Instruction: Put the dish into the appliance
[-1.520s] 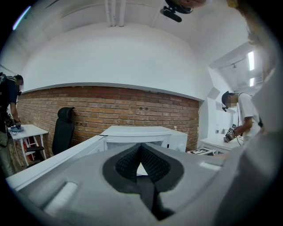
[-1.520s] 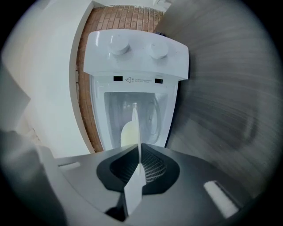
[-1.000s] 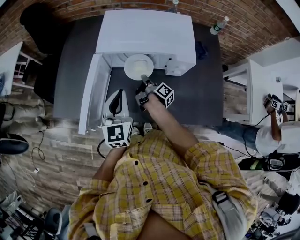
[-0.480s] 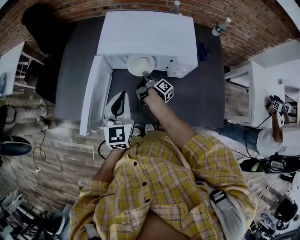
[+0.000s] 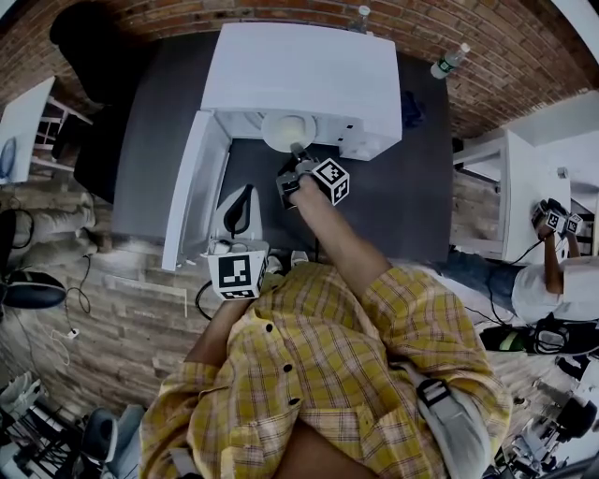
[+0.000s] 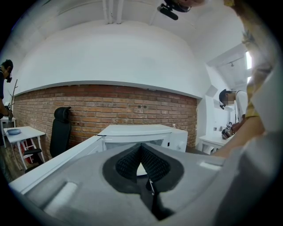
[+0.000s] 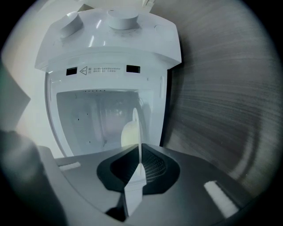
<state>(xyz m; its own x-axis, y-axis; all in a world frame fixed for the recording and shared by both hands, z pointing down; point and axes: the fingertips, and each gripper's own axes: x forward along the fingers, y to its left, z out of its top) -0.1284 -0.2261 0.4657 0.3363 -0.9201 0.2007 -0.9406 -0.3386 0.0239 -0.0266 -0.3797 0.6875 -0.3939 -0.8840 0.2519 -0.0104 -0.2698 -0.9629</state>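
The pale dish [image 5: 286, 132] sits halfway into the open white appliance [image 5: 309, 75], pinched edge-on at its rim by the right tongs [image 7: 140, 165]. The left tongs [image 6: 141, 160] hang back near the open door [image 5: 192, 187], closed and empty, over the dark table [image 5: 398, 192].

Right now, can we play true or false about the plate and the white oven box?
1. The right gripper pinches the dish by its rim. True.
2. The appliance has its door closed. False: the door stands open, swung out to one side.
3. The left gripper holds a cup. False: its jaws are together with nothing between them.
4. The dish is at the appliance's opening. True.
5. The wall behind the appliance is brick. True.
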